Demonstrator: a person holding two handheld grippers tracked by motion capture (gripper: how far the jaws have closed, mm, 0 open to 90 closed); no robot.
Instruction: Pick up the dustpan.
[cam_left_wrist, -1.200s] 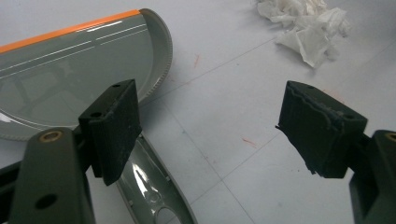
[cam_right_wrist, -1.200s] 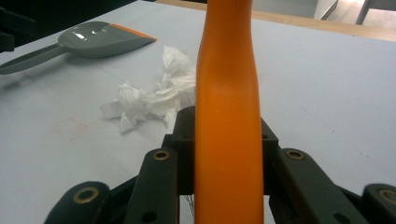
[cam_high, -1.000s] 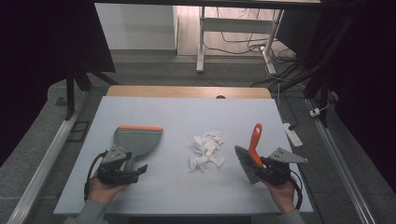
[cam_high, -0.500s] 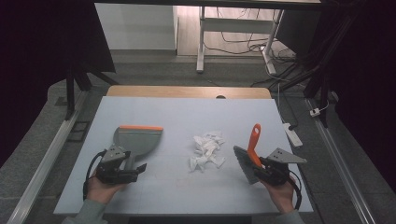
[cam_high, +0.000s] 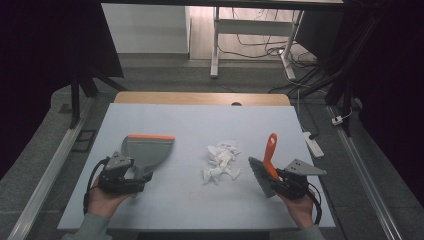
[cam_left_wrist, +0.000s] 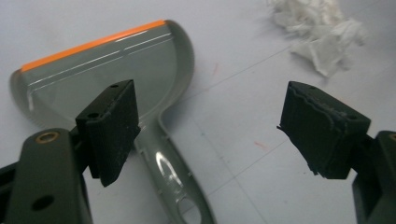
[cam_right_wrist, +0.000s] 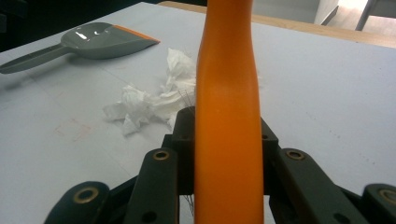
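High view: right gripper (cam_high: 278, 179) sits at the near right of the table (cam_high: 200, 120), jaws clamped on a hand brush (cam_high: 266, 165) with an orange handle. Handle points away from the person, grey bristles toward the paper. Right gripper view confirms it: both jaws tight against the handle.

Left gripper (cam_high: 131, 181) is at the near left, jaws spread wide, nothing gripped. Left gripper view shows the grey dustpan (cam_left_wrist: 116, 65) handle running between the jaws and close beside the left one; no pad pressing on it. Dustpan lies flat, orange lip on the far edge.

Crumpled white paper scraps (cam_high: 221, 161) lie mid-table, between dustpan and brush, just beside the bristles, apart from the pan.
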